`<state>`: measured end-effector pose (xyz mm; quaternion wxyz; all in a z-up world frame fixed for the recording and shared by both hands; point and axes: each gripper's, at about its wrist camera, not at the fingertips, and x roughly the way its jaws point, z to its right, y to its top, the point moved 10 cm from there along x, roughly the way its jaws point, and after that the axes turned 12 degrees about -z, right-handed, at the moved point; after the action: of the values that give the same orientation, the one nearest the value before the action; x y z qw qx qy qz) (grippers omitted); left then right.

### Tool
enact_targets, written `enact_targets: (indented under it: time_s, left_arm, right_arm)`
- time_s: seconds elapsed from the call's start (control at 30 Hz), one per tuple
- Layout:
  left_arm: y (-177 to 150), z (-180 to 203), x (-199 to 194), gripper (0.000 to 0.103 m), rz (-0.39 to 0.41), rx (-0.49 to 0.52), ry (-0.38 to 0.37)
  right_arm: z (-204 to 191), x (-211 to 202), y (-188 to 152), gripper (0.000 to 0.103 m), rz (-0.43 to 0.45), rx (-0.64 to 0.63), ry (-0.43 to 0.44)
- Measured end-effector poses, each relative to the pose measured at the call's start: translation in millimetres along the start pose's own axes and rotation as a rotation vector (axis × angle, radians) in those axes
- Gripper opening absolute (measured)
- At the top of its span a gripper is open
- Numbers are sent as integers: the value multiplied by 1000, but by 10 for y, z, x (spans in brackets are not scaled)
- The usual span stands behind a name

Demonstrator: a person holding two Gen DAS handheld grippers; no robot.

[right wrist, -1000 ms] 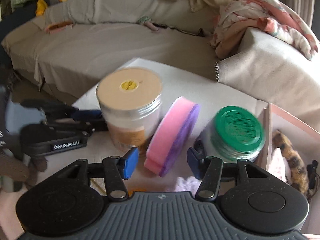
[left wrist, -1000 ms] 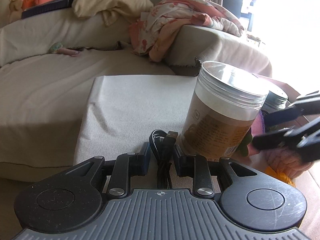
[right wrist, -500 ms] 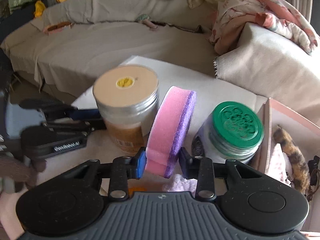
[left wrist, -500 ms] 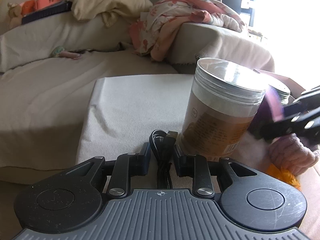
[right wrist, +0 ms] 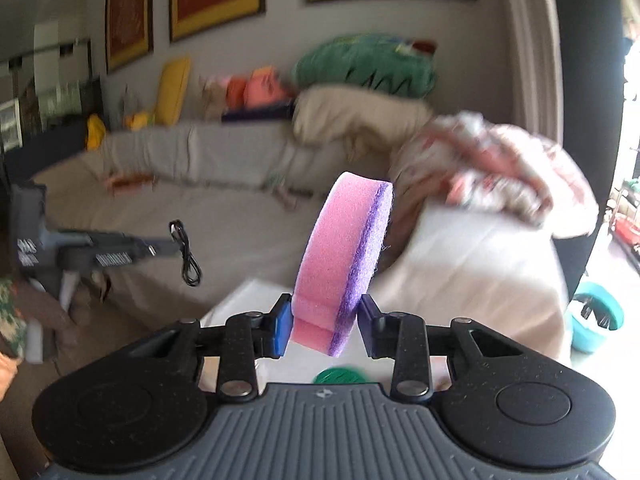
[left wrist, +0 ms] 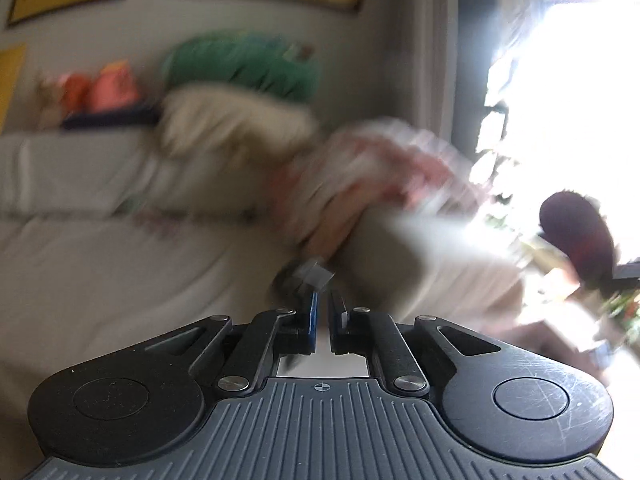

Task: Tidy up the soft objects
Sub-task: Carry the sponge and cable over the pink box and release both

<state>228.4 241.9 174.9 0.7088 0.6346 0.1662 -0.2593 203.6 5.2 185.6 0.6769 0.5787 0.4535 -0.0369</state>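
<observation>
The right gripper [right wrist: 323, 328] has its jaws clamped on the lower end of a pink-and-purple sponge [right wrist: 344, 264], which stands on edge at frame centre, raised in front of the sofa [right wrist: 224, 216]. At mid-left, the left gripper [right wrist: 160, 246] is clamped on a dangling black cable [right wrist: 186, 252]. A green lid [right wrist: 339, 376] peeks out below the sponge.

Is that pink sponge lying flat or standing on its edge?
On edge. The sponge stands upright in the air, pink face left and purple layer right, pinched at its lower end by the right gripper.
</observation>
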Motion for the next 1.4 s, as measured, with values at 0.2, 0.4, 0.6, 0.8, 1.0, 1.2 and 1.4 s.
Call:
enact_targets:
  time_s: [0.2, 0.4, 0.6, 0.8, 1.0, 1.2, 1.4]
  left_arm:
    - [516, 1395, 143, 7, 17, 104, -301]
    - [218, 2209, 616, 11, -123, 226, -405]
    - [-166, 1432, 989, 12, -340, 67, -311]
    - [-310, 262, 1172, 13, -326, 34, -97]
    - [-776, -442, 1519, 14, -487, 97, -79]
    - [-977, -367, 1994, 16, -632, 239, -171]
    - [-1125, -294, 2351, 29, -765, 279, -169]
  right_arm:
    - [753, -220, -147, 34, -32, 104, -51]
    - [1242, 152, -796, 34, -179, 251, -25]
    - [1449, 622, -1271, 47, -332, 353, 23]
    - [1444, 677, -1230, 63, -312, 355, -5]
    - [1224, 501, -881, 73, -240, 267, -55]
    - [1034, 478, -740, 73, -262, 226, -92]
    - [946, 454, -728, 73, -300, 198, -117]
